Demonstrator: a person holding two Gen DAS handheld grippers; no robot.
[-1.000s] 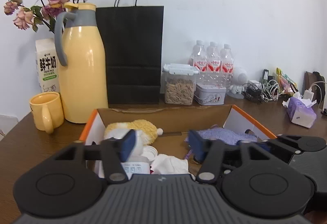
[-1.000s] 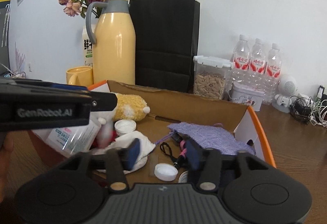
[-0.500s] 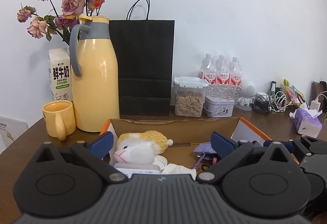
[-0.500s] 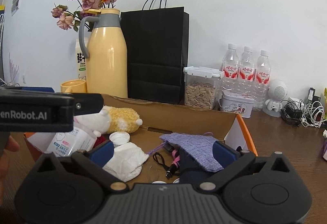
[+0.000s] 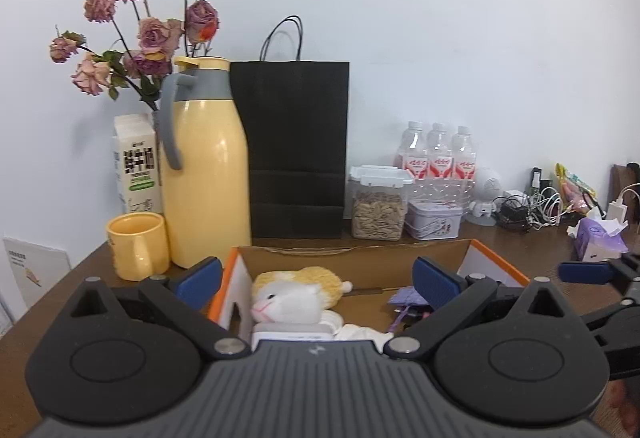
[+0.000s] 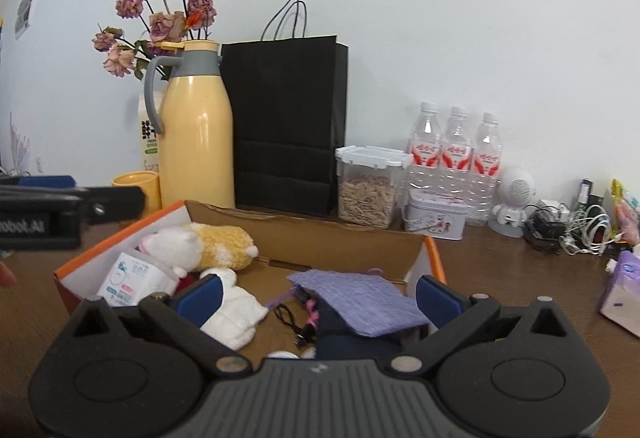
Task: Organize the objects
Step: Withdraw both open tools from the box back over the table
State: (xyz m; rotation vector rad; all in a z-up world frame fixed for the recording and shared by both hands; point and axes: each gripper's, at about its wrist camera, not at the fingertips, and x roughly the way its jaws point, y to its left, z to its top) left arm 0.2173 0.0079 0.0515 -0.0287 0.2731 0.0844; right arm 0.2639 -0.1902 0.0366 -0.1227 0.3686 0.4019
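Both grippers, left (image 5: 318, 278) and right (image 6: 318, 296), spread wide, empty, over cardboard box (image 6: 340, 238); plush toy (image 6: 200, 242), purple pouch (image 6: 360, 302) inside; yellow thermos (image 5: 204, 174), black bag (image 5: 296, 150) behind.

Each view looks forward from a fisheye camera just behind its own claw, angled slightly down across the brown wooden desk (image 5: 500, 246) toward the white wall. The left view sits low and close at the near end of the open orange-edged cardboard box (image 5: 348, 262), while the right view looks into that box (image 6: 320, 234) from a little farther right. Both share the box, the tall yellow thermos jug (image 5: 204, 174) (image 6: 196, 134) and the black paper bag (image 5: 296, 146) (image 6: 284, 122).
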